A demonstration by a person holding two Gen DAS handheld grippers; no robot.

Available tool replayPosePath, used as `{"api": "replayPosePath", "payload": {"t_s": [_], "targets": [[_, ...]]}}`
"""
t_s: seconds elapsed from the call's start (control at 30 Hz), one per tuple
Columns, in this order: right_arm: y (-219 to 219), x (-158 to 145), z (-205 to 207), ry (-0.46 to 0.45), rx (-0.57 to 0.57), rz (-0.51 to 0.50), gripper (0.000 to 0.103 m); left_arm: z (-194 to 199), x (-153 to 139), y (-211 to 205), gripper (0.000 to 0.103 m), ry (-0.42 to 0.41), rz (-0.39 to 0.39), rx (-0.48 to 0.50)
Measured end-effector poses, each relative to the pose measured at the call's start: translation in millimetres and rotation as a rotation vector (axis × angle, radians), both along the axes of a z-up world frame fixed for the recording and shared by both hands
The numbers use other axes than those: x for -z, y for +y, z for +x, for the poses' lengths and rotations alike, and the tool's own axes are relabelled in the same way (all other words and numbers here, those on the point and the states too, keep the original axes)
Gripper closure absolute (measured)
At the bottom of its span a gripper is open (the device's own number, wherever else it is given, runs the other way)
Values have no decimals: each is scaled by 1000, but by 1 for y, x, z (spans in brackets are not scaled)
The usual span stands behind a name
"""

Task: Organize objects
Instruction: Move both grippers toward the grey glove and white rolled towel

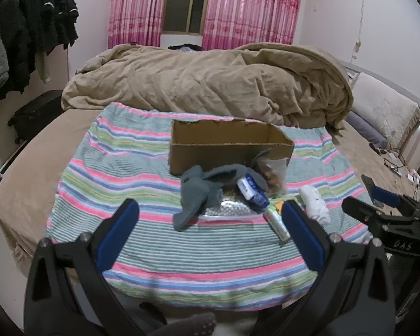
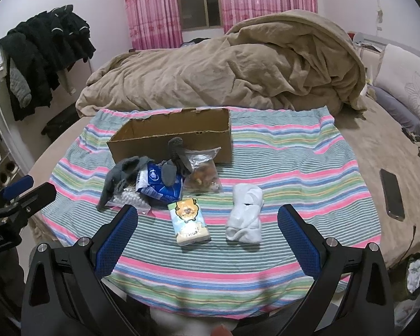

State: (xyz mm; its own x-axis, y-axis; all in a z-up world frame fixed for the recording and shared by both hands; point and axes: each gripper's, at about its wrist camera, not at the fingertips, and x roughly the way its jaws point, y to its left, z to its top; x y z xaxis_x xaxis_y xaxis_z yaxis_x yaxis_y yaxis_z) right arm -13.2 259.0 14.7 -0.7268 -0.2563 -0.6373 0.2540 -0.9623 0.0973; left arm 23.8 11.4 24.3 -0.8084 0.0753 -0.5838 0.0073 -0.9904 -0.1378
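Cardboard box stands open-topped on the striped cloth, the clutter heaped just before it. Both my grippers, left and right, hang spread and empty. I judge the white sock roll easiest: isolated, soft, open cloth around it. Phone lies well apart.

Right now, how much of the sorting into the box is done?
Nothing looks done: no item shows inside the cardboard box. Both claws, left and right, are open, holding nothing. Left: grey socks, blue packet, snack bag, tissue pack, white socks.
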Motion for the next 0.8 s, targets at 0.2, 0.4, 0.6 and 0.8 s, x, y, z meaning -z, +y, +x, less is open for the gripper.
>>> {"api": "replayPosePath", "payload": {"t_s": [0.2, 0.4, 0.6, 0.8], "targets": [[-3, 2, -2, -4, -11, 1, 1, 2, 0, -2, 1, -1, -6, -7], [-4, 0, -1, 4, -14, 0, 1, 1, -1, -3, 1, 5, 12, 7], [-1, 4, -6, 3, -3, 15, 1, -7, 7, -9, 1, 1, 64, 35], [8, 19, -31, -14, 21, 37, 1, -38, 33, -9, 1, -48, 39, 68]]}}
